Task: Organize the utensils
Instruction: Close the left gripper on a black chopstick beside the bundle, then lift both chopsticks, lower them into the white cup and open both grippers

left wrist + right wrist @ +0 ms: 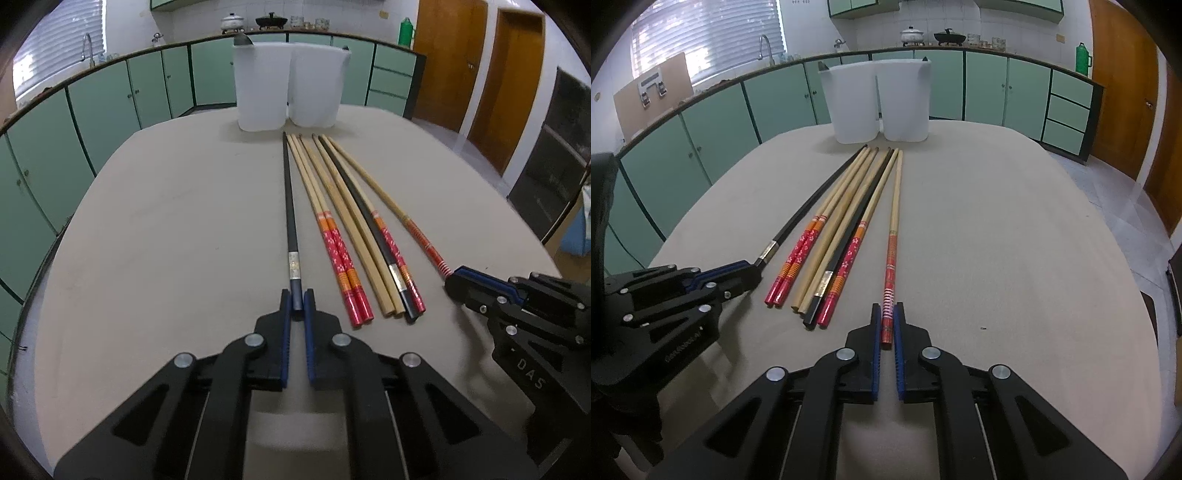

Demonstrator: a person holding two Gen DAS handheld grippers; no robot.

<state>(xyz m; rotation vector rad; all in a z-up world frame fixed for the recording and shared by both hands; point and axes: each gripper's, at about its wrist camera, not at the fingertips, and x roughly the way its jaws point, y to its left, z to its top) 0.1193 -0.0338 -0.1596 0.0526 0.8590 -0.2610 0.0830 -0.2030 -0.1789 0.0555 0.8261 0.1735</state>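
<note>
Several chopsticks lie side by side on a beige table (166, 229), tips toward two white holders (288, 88). My left gripper (297, 300) is shut on the handle end of a black chopstick (290, 206), the leftmost one. My right gripper (888, 314) is shut on the red-striped handle of a wooden chopstick (894, 206), the rightmost one. Both chopsticks still lie on the table. Between them lie two red-handled chopsticks (340, 254), plain wooden ones (351, 229) and a black one with a red-handled one (384, 243). The right gripper also shows in the left wrist view (458, 280), the left gripper in the right wrist view (750, 273).
The two white holders (875, 107) stand side by side at the table's far edge; a dark utensil tip sticks out of each. Green kitchen cabinets (110, 103) run behind the table, wooden doors (480, 70) at the right.
</note>
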